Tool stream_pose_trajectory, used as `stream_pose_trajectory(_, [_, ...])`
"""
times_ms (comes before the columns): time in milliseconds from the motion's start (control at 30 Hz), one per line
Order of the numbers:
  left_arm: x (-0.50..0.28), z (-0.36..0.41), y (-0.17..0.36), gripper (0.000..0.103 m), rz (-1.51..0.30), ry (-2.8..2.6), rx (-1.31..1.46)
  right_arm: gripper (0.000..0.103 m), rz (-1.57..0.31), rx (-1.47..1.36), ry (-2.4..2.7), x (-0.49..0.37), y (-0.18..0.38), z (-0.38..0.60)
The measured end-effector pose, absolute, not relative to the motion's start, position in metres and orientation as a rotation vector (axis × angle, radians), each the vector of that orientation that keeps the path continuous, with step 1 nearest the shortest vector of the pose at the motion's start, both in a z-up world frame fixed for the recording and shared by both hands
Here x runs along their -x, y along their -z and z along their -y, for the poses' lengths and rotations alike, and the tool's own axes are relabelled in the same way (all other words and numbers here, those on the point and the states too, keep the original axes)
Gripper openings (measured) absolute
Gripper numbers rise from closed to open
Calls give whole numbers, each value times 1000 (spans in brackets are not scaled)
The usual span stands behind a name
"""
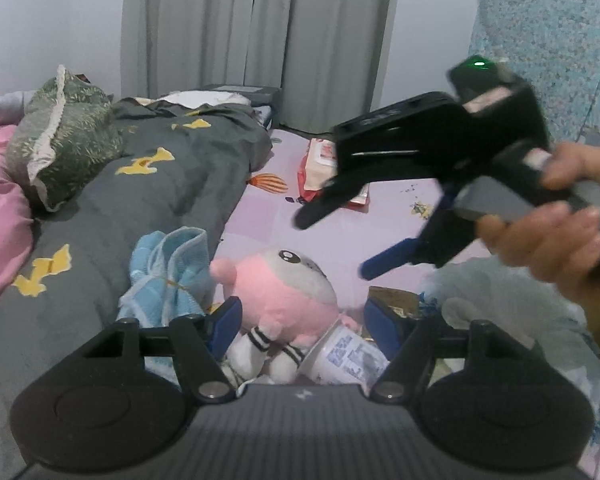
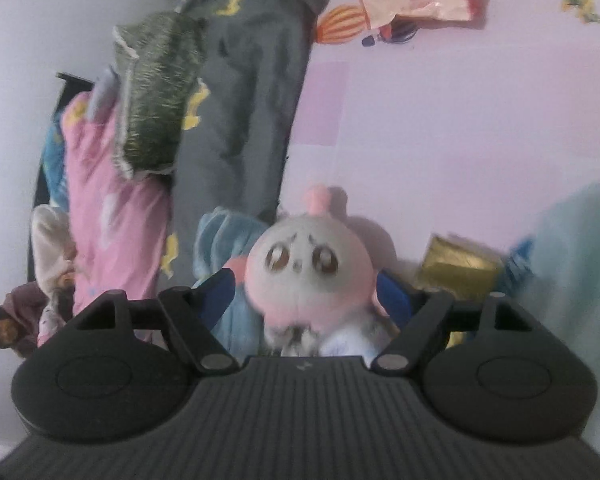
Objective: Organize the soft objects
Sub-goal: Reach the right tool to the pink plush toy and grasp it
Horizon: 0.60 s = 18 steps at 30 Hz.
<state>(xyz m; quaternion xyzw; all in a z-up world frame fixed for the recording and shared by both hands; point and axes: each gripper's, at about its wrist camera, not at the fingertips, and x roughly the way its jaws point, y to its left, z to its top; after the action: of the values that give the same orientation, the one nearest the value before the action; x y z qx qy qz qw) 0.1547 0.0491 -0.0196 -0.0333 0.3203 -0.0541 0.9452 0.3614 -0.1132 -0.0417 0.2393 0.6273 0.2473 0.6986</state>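
Grey curtains point(image 1: 260, 36) hung behind the bed; a red-and-white snack packet point(image 1: 320, 168) and a gold box point(image 2: 456, 268) lay on its sheet.

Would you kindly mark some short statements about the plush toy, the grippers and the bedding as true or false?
1. The pink and grey plush toy lies on the bed between the open fingers of the left gripper. True.
2. The right gripper is clamped on the blue towel. False: it is open in the air above the toy, holding nothing.
3. The green patterned pillow rests on the grey quilt. True.
4. The quilt's printed shapes are red. False: they are yellow.
5. A red and white packet lies on the lilac sheet beyond the toy. True.
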Motion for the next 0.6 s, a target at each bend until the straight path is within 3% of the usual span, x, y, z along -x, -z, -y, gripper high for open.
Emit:
stream_pose_trajectory(367, [-202,-66,44,67,-768,55,169,83,-1514,-569,-578,-396,103,75])
stream_pose_trajectory(600, [-211,-68,45,67,-797,39,190,82,-1507,-589,-579,-393,107,71])
